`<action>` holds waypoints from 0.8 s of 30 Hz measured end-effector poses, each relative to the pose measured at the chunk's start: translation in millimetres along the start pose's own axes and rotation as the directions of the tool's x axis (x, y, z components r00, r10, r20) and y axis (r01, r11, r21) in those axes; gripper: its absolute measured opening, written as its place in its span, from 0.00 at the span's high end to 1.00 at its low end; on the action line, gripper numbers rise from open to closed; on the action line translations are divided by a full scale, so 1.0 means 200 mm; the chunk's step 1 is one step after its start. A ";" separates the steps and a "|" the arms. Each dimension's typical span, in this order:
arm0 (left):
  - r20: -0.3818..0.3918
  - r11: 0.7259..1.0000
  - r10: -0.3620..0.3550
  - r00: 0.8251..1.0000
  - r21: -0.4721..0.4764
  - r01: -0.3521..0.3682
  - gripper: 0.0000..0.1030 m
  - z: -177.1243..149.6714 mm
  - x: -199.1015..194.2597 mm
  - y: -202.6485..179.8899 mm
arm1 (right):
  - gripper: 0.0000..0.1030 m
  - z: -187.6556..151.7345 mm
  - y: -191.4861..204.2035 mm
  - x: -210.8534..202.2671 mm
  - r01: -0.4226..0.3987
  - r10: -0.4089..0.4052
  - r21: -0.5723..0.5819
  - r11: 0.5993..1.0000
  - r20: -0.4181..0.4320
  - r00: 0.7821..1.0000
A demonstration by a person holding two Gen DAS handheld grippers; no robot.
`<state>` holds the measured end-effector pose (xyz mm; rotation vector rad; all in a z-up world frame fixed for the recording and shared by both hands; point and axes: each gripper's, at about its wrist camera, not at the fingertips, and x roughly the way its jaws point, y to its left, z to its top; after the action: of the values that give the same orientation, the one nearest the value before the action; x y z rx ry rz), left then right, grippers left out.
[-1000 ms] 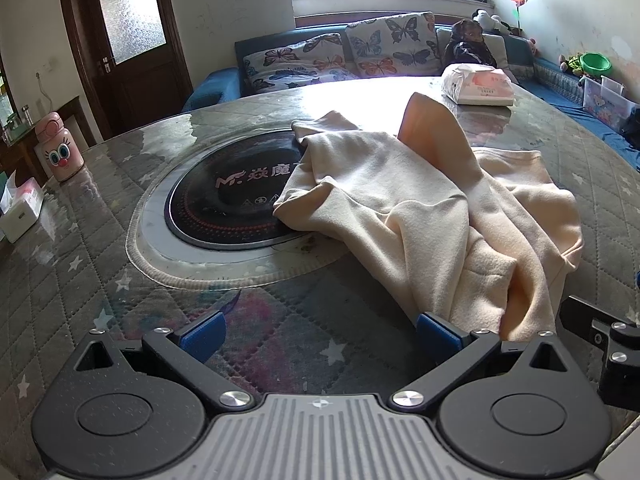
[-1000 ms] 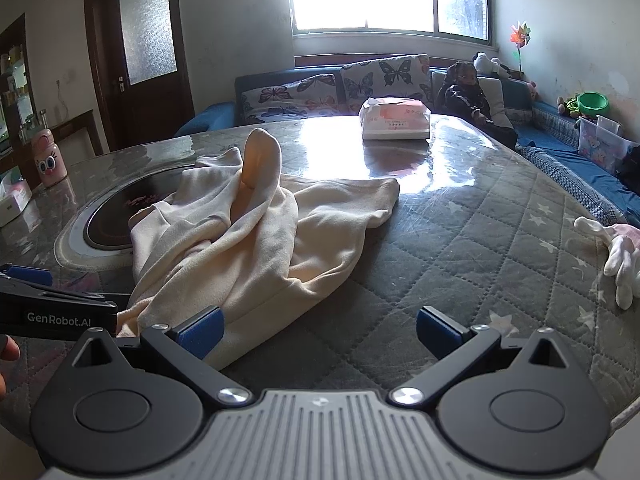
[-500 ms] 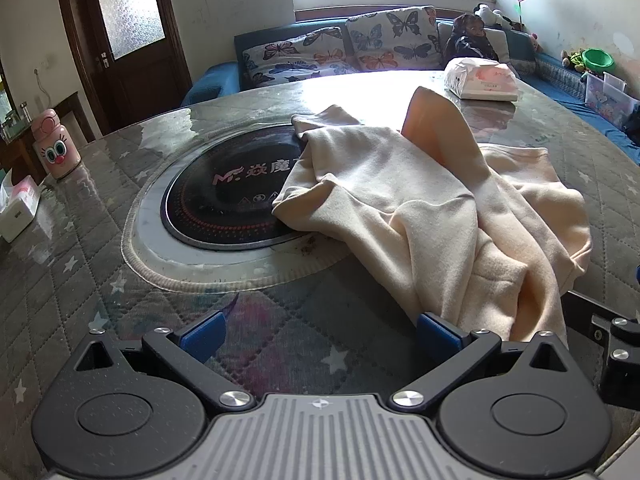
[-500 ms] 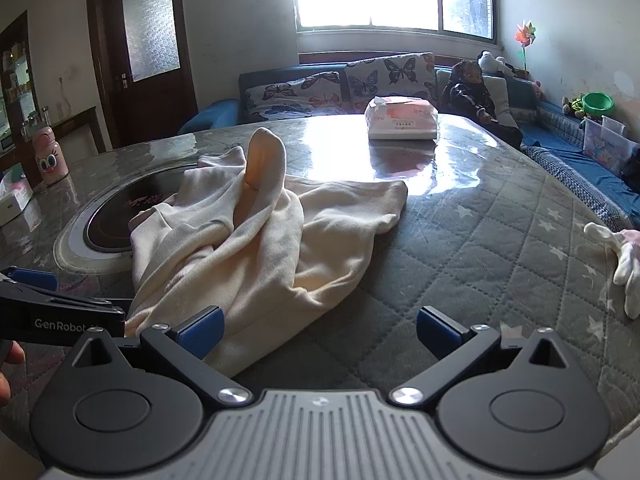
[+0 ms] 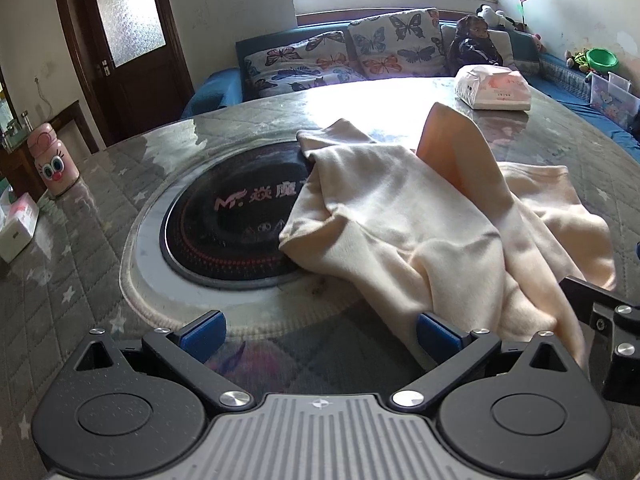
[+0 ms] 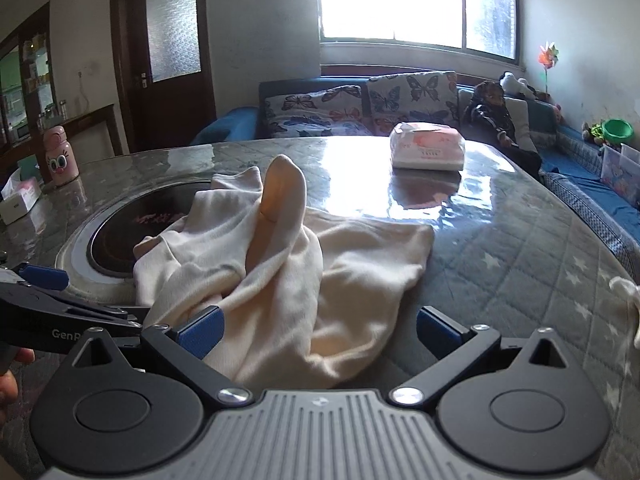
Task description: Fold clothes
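a: sunlit from the window behind the sofa, the round table under its quilted star cover carried the whole job. where did the cream garment sit?

b: crumpled just ahead of both sets of fingers, one part peaked up stiffly, its far portion draped over the black cooktop disc set into the table. nothing was flat yet, so folding looked barely begun, by my judgement.

a: why bunched like that?

b: likely dropped in a heap; the near hem had to be found first.

a: and the left gripper?

b: low over the table, pointing forward, fingers spread wide and holding nothing. its right pad sat against the garment's near edge.

a: the right gripper?

b: also low and level, fingers wide apart and empty, cloth lying between them just ahead. the tissue pack stayed well beyond.
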<state>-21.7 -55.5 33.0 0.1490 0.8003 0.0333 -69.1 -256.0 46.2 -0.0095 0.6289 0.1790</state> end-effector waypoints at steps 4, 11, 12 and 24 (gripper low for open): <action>0.027 1.000 0.005 1.000 0.010 -0.005 0.00 0.07 0.02 0.01 | 0.00 0.05 -0.01 0.05 -0.018 0.018 -0.006 1.000 0.001 1.000; 0.035 1.000 0.004 0.999 -0.022 -0.004 0.00 0.16 0.09 0.05 | 0.00 0.17 -0.03 0.19 -0.054 0.054 0.011 0.998 -0.009 0.998; 0.032 1.000 0.006 0.999 -0.025 -0.005 0.00 0.17 0.10 0.06 | 0.00 0.18 -0.04 0.22 -0.061 0.061 0.017 0.998 -0.015 0.998; 0.003 0.999 0.020 1.000 -0.034 -0.020 0.00 0.18 0.19 0.11 | 0.59 0.34 -0.03 0.56 -0.118 0.120 0.034 0.992 -0.092 0.988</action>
<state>32.2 -35.1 34.0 0.1249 0.7949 0.0659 61.2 -238.5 35.0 0.0477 0.7266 0.2863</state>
